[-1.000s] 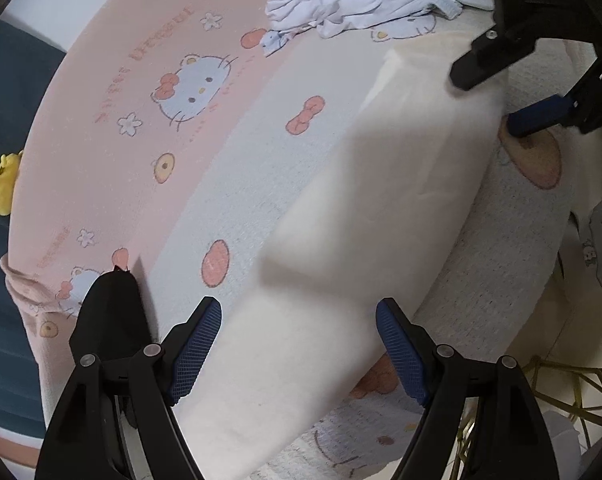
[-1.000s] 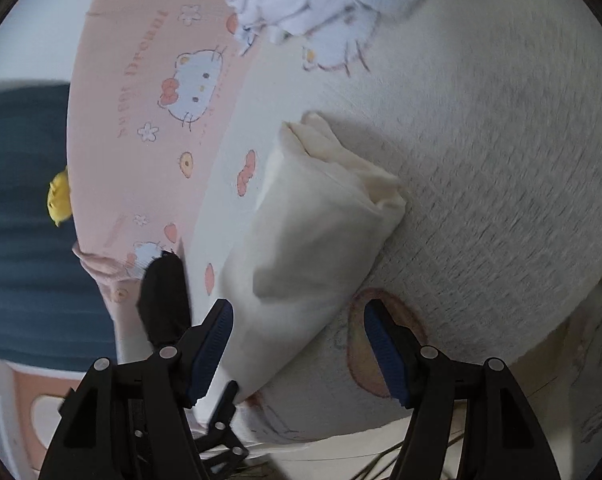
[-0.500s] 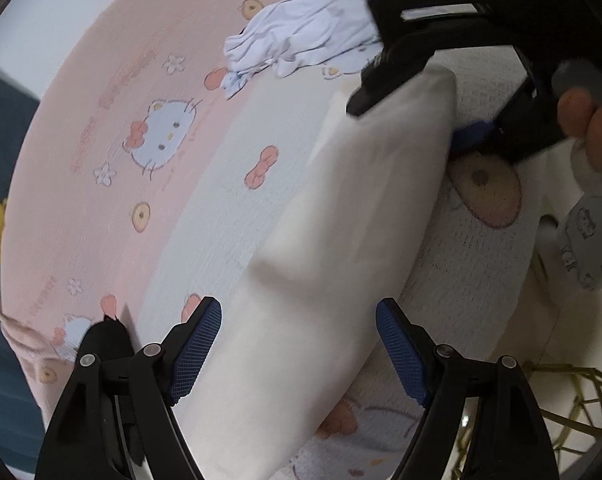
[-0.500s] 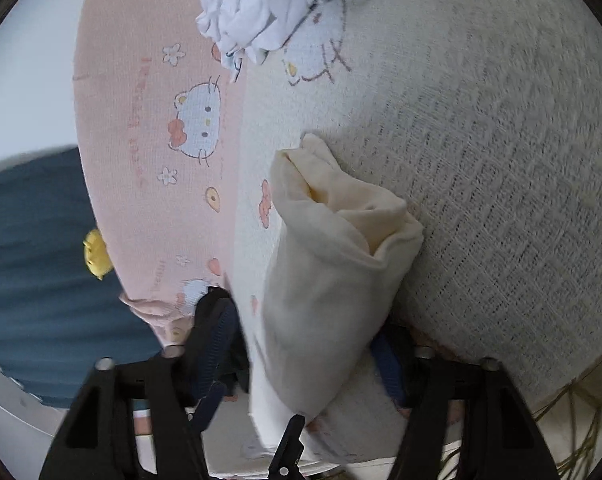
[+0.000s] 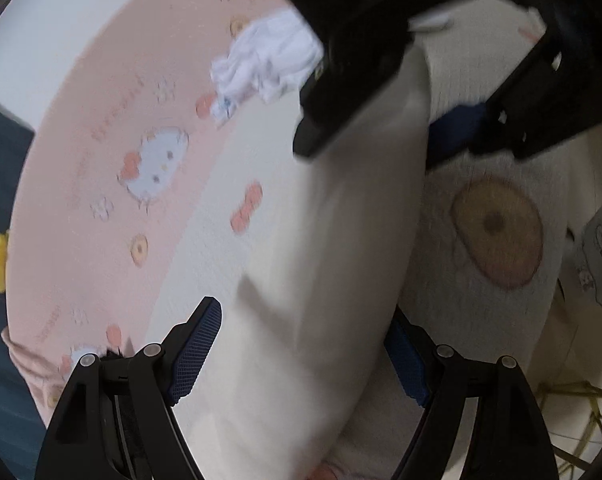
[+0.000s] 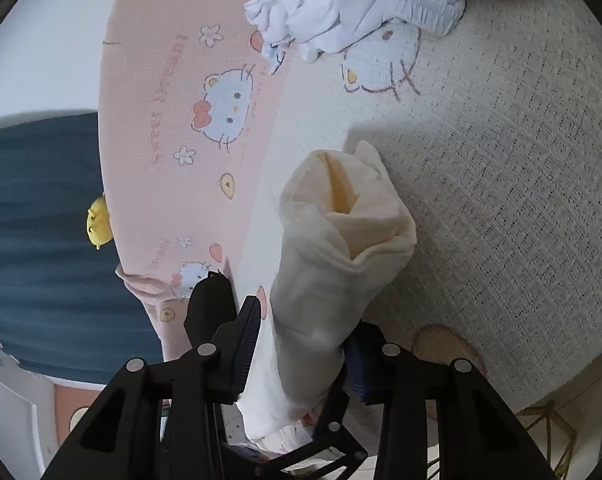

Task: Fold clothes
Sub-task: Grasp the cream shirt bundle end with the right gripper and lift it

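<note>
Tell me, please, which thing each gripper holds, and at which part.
Both straddle the folded cream cloth: right gripper closing around its near end, left gripper wide open around its other end, not gripping.

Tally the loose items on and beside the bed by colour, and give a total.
Cream: 1, the long folded cream cloth, squeezed between the right tongs.
White: 1, the crumpled white garment at the far end of the printed pink-and-white bedsheet.
Yellow: 1, the small yellow plush toy beside the bed.
Total: 3
</note>
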`<state>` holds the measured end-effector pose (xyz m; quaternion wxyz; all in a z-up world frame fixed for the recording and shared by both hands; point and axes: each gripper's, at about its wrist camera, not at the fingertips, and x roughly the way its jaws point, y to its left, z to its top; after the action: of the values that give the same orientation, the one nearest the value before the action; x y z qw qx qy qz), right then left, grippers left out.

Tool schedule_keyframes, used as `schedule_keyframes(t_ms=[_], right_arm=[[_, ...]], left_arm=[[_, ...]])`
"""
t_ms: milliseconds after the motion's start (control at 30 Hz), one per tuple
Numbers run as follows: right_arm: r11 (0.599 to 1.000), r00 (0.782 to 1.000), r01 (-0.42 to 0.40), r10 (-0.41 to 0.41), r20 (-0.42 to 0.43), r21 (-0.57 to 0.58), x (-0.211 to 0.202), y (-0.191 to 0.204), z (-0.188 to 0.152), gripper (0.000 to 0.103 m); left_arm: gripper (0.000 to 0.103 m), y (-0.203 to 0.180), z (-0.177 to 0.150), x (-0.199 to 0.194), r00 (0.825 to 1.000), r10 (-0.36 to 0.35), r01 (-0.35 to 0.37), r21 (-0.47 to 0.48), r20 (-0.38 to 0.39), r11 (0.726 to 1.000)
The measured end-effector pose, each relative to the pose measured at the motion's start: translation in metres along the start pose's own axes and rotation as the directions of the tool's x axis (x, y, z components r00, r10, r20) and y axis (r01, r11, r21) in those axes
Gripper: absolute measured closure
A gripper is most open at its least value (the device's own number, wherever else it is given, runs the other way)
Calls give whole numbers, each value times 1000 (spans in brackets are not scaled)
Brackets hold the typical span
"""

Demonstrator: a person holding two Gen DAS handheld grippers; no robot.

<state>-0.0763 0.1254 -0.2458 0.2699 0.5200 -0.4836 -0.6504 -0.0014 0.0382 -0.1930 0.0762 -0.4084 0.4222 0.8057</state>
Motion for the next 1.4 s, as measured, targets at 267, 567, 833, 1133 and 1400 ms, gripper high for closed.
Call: schedule_keyframes(t_ms=[267, 567, 833, 1133, 1400], right_arm=[[993, 994, 109, -108, -11, 46, 3, -19, -4, 61], [992, 997, 66, -69, 23, 111, 11, -24, 12, 52], [993, 994, 76, -83, 72, 95, 24, -16, 28, 54], [985, 980, 171, -174, 94, 36, 20, -9, 24, 79], [983, 979, 180, -177, 97, -23, 20, 1, 25, 79]], left_arm=[[63, 3, 0, 14, 990, -137, 134, -77, -44, 988], [63, 2, 0, 16, 990, -134, 131, -76, -36, 989], [61, 0, 1, 17, 993, -110, 107, -65, -38, 992], [61, 7, 0, -6, 989, -142, 136, -129, -41, 982], [61, 41, -9, -17, 984, -177, 159, -293, -35, 943]])
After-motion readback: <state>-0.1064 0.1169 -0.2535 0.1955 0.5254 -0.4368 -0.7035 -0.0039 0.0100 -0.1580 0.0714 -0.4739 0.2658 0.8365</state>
